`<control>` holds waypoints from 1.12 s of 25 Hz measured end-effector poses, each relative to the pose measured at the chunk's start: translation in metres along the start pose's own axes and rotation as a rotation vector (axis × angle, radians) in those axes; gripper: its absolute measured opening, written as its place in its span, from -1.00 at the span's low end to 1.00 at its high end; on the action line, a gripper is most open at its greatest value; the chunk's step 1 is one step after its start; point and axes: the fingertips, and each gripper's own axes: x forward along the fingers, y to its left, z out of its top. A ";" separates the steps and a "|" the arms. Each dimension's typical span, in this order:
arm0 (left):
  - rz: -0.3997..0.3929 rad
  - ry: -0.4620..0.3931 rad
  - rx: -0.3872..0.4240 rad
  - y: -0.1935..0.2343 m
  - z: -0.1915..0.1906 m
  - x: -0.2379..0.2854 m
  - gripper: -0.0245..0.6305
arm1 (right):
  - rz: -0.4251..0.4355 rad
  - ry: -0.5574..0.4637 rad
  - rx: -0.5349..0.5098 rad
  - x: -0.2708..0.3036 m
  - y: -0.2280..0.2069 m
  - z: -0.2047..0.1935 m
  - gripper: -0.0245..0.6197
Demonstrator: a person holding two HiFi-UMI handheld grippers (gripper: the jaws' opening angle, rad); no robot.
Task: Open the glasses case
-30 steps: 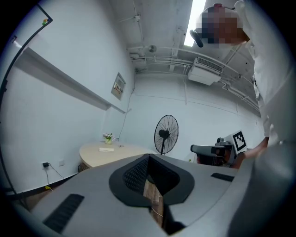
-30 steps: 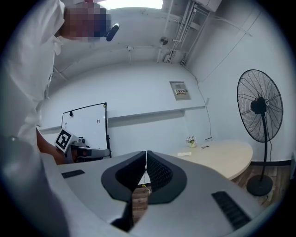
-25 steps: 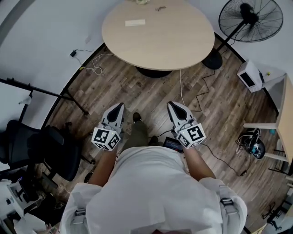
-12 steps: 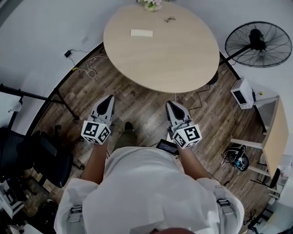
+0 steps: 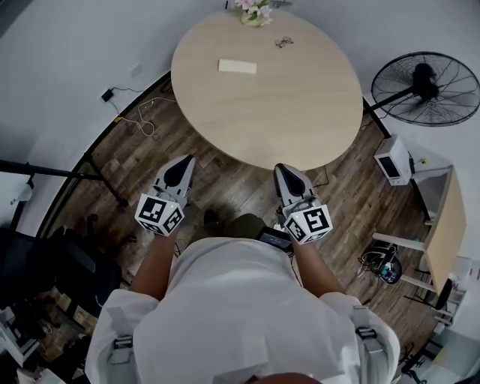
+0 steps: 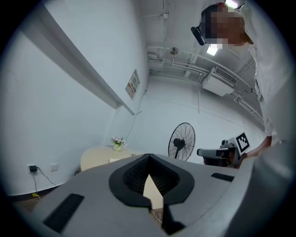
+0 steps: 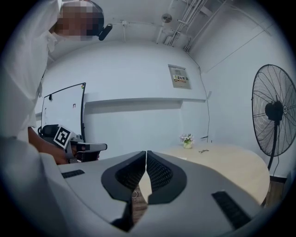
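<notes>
A flat white rectangular case (image 5: 237,66) lies on the far part of the round beige table (image 5: 300,112). A pair of glasses (image 5: 283,43) and a small vase of flowers (image 5: 257,11) sit beyond it. My left gripper (image 5: 186,161) and right gripper (image 5: 283,169) are held side by side over the wooden floor, just short of the table's near edge, well away from the case. Both are shut with nothing between the jaws. In the left gripper view the left gripper (image 6: 148,157) points toward the table (image 6: 95,157). In the right gripper view the right gripper (image 7: 146,155) faces the glasses (image 7: 203,151) and flowers (image 7: 187,140).
A black standing fan (image 5: 424,86) and a white box-shaped appliance (image 5: 391,159) stand to the right of the table. A light desk (image 5: 442,225) is at the far right. A black chair (image 5: 45,262), a black stand (image 5: 67,172) and floor cables (image 5: 142,120) are on the left.
The table has drawn closer to both grippers as the person stepped toward it. Both grippers stay shut and side by side.
</notes>
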 end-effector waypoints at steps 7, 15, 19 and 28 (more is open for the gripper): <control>-0.027 0.003 -0.009 0.017 0.002 0.039 -0.88 | -0.032 0.010 0.015 0.016 -0.024 -0.002 -0.84; -0.052 0.021 0.010 0.025 0.013 0.101 -0.88 | -0.025 -0.016 0.020 0.051 -0.071 0.010 -0.85; -0.125 0.042 0.013 0.018 0.014 0.142 -0.89 | -0.023 -0.032 0.031 0.072 -0.106 0.014 -0.84; -0.003 0.098 0.017 0.049 0.010 0.222 -0.88 | 0.061 0.004 -0.040 0.126 -0.179 0.017 -0.85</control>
